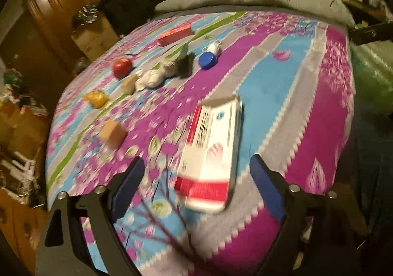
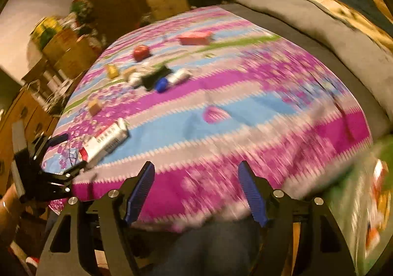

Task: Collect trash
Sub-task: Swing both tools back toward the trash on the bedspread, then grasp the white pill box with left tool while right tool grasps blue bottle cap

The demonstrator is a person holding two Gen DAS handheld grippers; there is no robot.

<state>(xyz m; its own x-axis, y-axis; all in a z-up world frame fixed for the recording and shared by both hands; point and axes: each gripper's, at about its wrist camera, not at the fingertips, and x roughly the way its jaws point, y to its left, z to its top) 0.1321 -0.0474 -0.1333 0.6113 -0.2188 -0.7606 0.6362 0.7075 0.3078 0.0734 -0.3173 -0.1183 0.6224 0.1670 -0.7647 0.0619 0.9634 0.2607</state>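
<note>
- The left gripper (image 1: 196, 172) hangs over the near end of a bed, its blue fingers (image 1: 129, 187) spread wide and clamped on nothing.
- A red and white carton (image 1: 212, 153) lies flat on the bedspread (image 1: 282, 94) between those fingers; neither finger touches it, and its far flap is open.
- The right gripper (image 2: 196, 192) is over the near edge of the bed, its fingers (image 2: 140, 192) also apart and empty, with only bedspread and a strip of dark cloth below them.
- In the right wrist view the carton (image 2: 105, 142) sits at the left, just ahead of the left gripper (image 2: 66, 153).
- Further up the bed, well apart from both grippers, lies a loose row of bits: a tan block (image 1: 113, 133), a yellow wrapper (image 1: 96, 98), a red apple (image 1: 122, 67), crumpled white tissue (image 1: 151, 78), a dark clump (image 1: 184, 64), a blue cap (image 1: 208, 59) and a red box (image 1: 175, 34).
- A green plastic bag (image 1: 371, 74) hangs beside the right edge of the bed.
- Both views are blurred, so the print on the carton cannot be read.
</note>
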